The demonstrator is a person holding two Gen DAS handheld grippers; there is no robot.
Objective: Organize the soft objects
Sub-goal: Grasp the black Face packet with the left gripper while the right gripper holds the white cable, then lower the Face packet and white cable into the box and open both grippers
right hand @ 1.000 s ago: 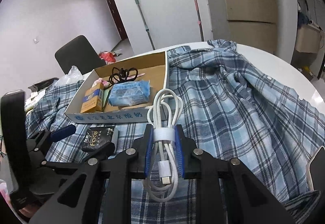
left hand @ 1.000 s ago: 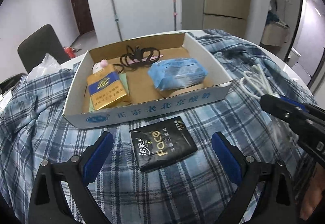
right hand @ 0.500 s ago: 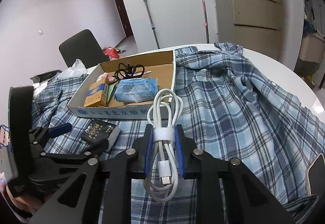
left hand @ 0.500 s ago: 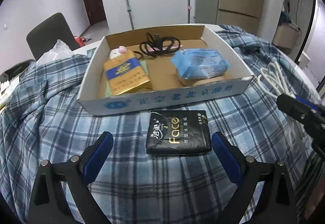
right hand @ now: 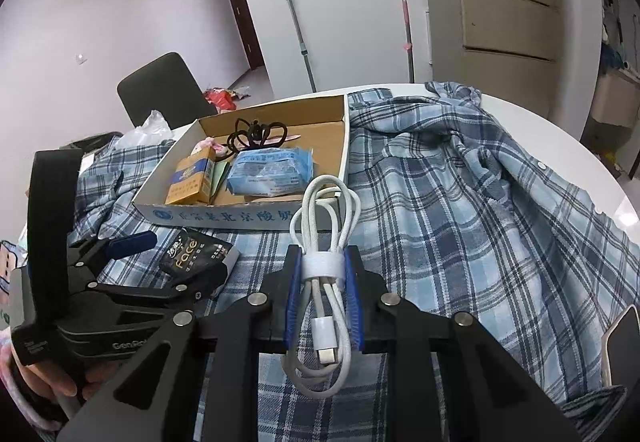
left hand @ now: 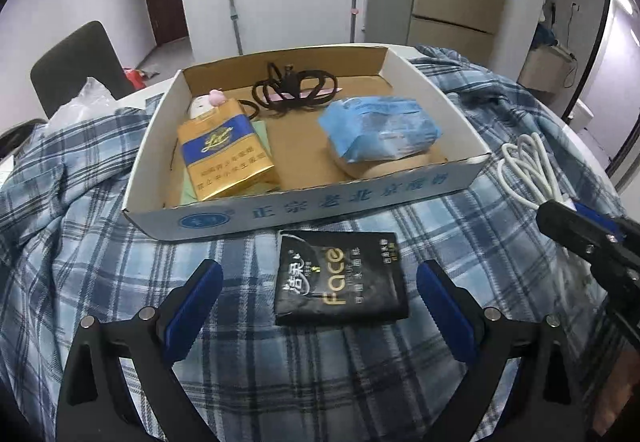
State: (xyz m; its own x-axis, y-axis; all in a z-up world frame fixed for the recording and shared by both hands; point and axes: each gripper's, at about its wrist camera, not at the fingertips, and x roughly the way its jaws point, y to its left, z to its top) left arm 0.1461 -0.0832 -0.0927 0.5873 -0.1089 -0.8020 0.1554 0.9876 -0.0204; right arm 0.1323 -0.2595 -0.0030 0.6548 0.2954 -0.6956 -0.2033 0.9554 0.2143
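Note:
A black tissue pack [left hand: 342, 278] marked "Face" lies on the blue plaid shirt [left hand: 80, 226] just in front of the shallow cardboard box [left hand: 304, 207]. My left gripper [left hand: 320, 302] is open, its blue pads on either side of the pack, and it also shows in the right wrist view [right hand: 168, 258]. My right gripper [right hand: 323, 294] is shut on a coiled white USB cable [right hand: 325, 242] bound by a white strap, held above the shirt right of the box. The cable also shows in the left wrist view [left hand: 530, 169].
The box holds a gold-and-blue carton [left hand: 226, 157], a blue wet-wipe pack [left hand: 378, 127], a black hair claw [left hand: 294, 87] and a small pink-topped item [left hand: 208, 101]. A white round table [right hand: 560, 129] lies under the shirt. A dark chair [right hand: 160, 89] stands behind.
My left gripper has moved closer to the black tissue pack, which now lies squarer between its open fingers. My right gripper keeps holding the cable with little movement.

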